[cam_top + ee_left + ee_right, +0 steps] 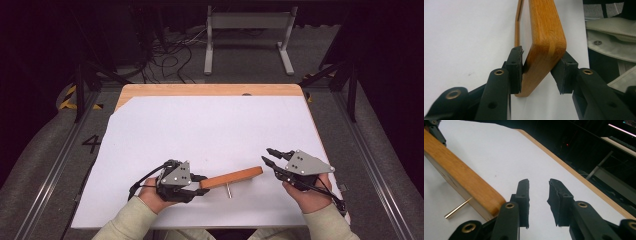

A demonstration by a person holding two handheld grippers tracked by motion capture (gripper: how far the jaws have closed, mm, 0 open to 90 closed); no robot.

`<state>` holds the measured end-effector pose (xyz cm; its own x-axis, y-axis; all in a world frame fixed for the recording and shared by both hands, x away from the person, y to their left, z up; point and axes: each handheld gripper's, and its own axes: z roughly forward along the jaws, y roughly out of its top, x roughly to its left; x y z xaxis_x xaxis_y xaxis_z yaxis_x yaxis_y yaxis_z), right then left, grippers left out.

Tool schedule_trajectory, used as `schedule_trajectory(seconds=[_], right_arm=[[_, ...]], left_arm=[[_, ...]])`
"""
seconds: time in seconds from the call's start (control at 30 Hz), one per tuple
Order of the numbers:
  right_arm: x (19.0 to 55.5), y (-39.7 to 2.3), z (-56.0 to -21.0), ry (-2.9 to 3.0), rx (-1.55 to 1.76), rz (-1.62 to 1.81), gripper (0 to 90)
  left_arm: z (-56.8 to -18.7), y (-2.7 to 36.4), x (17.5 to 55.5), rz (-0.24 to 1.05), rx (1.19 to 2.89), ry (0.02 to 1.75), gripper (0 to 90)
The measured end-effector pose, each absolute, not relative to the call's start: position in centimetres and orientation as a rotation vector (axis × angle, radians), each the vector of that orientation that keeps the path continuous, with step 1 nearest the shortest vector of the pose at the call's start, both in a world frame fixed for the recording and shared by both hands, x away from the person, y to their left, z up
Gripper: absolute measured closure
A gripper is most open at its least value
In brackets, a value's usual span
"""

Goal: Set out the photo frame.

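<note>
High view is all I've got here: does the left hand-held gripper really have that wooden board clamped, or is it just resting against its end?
Observer: Clamped. In the left gripper view, the left hand-held gripper has a pad on each side of the wooden board's rounded end, and both pads press on it.
Operator: Anything in the right one?
Observer: No. In the right gripper view, the right hand-held gripper is open, with bare white table surface between its jaws. The board's other end lies beside one jaw.
Operator: And that little stick by the board?
Observer: It's a brass-coloured pin, poking out from under the board's edge.
</note>
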<state>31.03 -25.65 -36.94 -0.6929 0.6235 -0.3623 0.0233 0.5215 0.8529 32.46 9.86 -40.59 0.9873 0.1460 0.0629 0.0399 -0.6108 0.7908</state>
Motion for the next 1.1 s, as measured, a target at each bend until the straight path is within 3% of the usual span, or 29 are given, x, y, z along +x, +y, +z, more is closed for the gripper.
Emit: schedule_trajectory(seconds=[0.43,0.8,1.1], right_arm=[[31.1,-25.9,-37.0,2.1,0.541,1.171,69.1],[31.2,-25.9,-37.0,2.103,0.55,1.174,68.7],[31.3,-26.2,-37.2,2.14,0.596,1.171,73.9]], left_arm=[[-40.6,9.5,32.0,0.112,2.254,0.11,55.6],[-39.1,10.9,31.7,0.021,2.151,0.1,42.8],[-38.0,12.0,31.7,0.096,2.073,0.18,43.9]])
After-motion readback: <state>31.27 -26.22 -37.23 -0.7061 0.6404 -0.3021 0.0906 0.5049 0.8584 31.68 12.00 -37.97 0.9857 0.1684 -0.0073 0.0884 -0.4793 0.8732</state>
